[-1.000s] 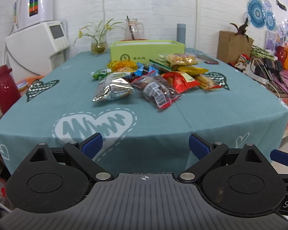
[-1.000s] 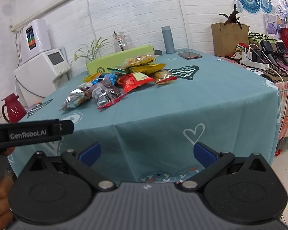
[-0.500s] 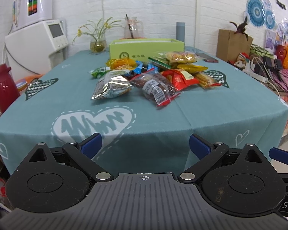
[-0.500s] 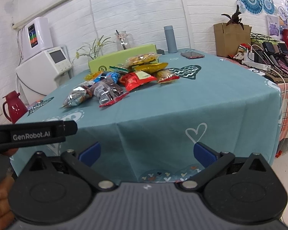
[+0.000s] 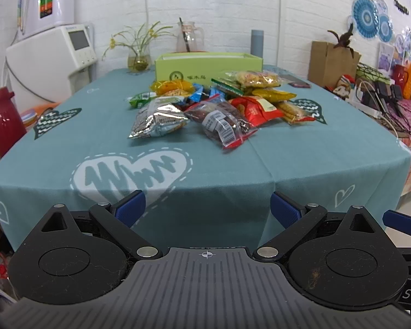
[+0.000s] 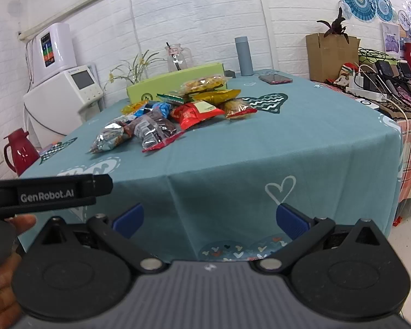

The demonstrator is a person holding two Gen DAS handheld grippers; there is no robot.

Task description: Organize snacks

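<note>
While both grippers hang off the near edge of the table [image 5: 328,148], neither touches anything. The left gripper [image 5: 207,208] has its 2 blue fingers spread wide and empty; the right gripper [image 6: 209,219] is just as wide and empty. A pile of snack packets [image 5: 219,104] sits past the table's middle, at 12 o'clock from the left gripper and 11 o'clock from the right. A green box [image 5: 208,65] stands just behind the pile. Bare teal cloth lies between the near edge and the closest packets, with more open cloth at 2 o'clock toward the right edge. A hand [image 6: 2,296] shows at 8 o'clock in the right view.
</note>
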